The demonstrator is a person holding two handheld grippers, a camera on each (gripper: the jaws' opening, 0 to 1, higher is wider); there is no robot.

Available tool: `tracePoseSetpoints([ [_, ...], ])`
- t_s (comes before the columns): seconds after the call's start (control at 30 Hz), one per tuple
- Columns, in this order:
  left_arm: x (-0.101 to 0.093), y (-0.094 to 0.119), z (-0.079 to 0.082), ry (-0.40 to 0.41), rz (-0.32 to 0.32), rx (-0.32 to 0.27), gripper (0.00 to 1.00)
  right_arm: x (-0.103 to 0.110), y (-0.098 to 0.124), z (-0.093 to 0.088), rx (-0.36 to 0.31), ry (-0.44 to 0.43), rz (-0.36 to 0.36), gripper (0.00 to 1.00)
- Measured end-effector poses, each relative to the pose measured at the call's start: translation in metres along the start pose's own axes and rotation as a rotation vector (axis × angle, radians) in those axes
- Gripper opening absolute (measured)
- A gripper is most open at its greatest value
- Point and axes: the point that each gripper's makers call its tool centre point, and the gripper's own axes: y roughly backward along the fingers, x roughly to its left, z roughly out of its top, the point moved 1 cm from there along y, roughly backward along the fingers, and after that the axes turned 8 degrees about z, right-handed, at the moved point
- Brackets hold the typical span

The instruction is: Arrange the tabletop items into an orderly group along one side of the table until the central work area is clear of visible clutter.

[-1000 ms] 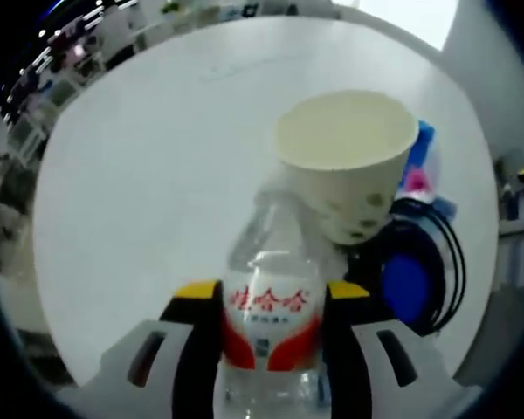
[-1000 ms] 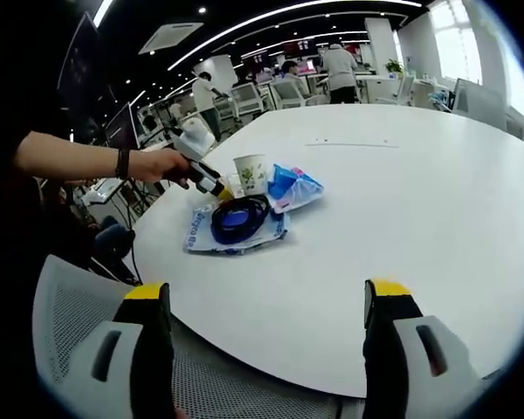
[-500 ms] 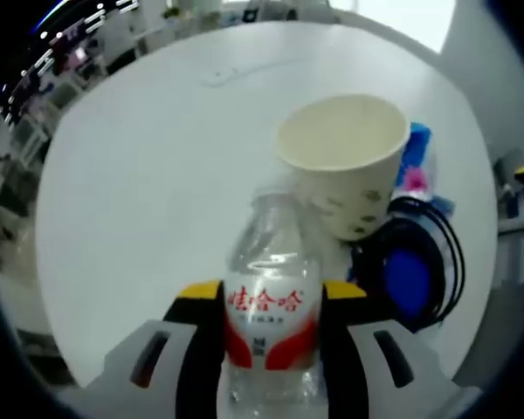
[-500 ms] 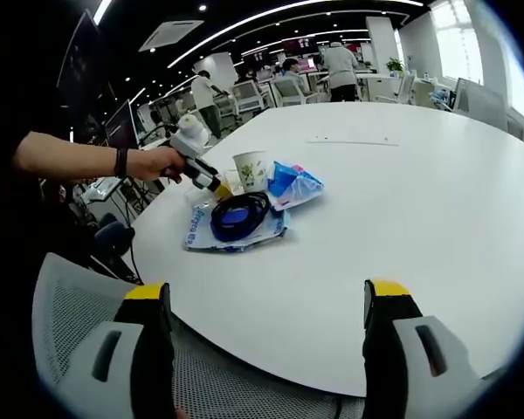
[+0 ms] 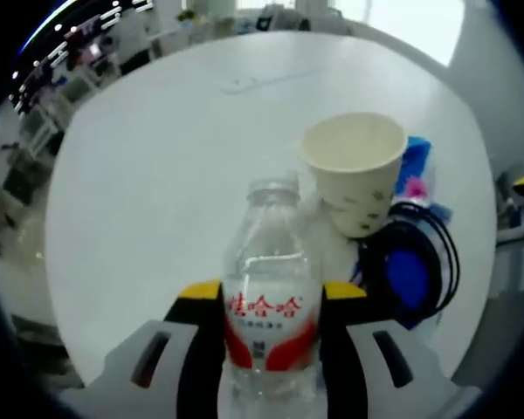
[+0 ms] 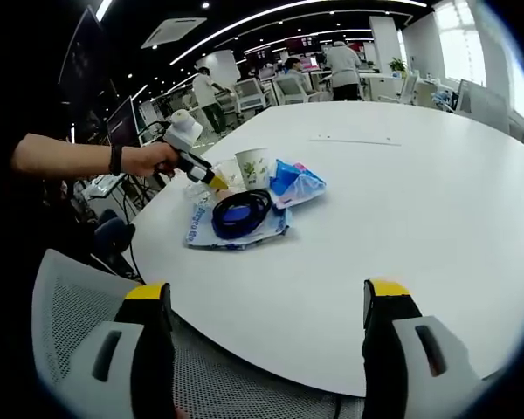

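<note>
Counted on the white table (image 6: 402,201): one clear water bottle (image 5: 271,305) with a red label, one paper cup (image 5: 355,179), one coil of black cable (image 6: 240,214) around something blue, one flat blue-and-white packet (image 6: 201,231) beneath it, one crumpled blue wrapper (image 6: 295,185). Two grippers: left gripper (image 5: 271,301) and right gripper (image 6: 266,301). One mesh chair back (image 6: 79,332). Beyond, at least three people standing, exact number unclear.
</note>
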Motion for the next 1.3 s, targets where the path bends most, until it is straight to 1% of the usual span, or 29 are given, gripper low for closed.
tracePoseSetpoints([
  [0.27,0.000,0.005,0.000,-0.005,0.005,-0.010,0.38,0.001,0.000,-0.001,0.006,0.003,0.005,0.90],
  [0.43,0.003,0.009,0.001,0.001,0.018,-0.024,0.38,0.000,-0.001,-0.001,0.007,0.001,0.005,0.90],
  [0.73,0.020,0.020,0.002,0.042,0.042,-0.051,0.38,0.002,-0.002,-0.001,0.010,0.008,0.014,0.90],
  [0.93,0.032,0.025,0.006,0.093,0.063,-0.080,0.38,0.002,-0.001,-0.001,0.010,0.008,0.015,0.90],
  [1.17,0.041,0.029,0.009,0.119,0.083,-0.098,0.38,0.003,-0.001,-0.001,0.014,0.018,0.014,0.90],
  [1.3,0.049,0.031,0.014,0.142,0.101,-0.113,0.37,0.003,-0.001,-0.001,0.013,0.018,0.012,0.90],
])
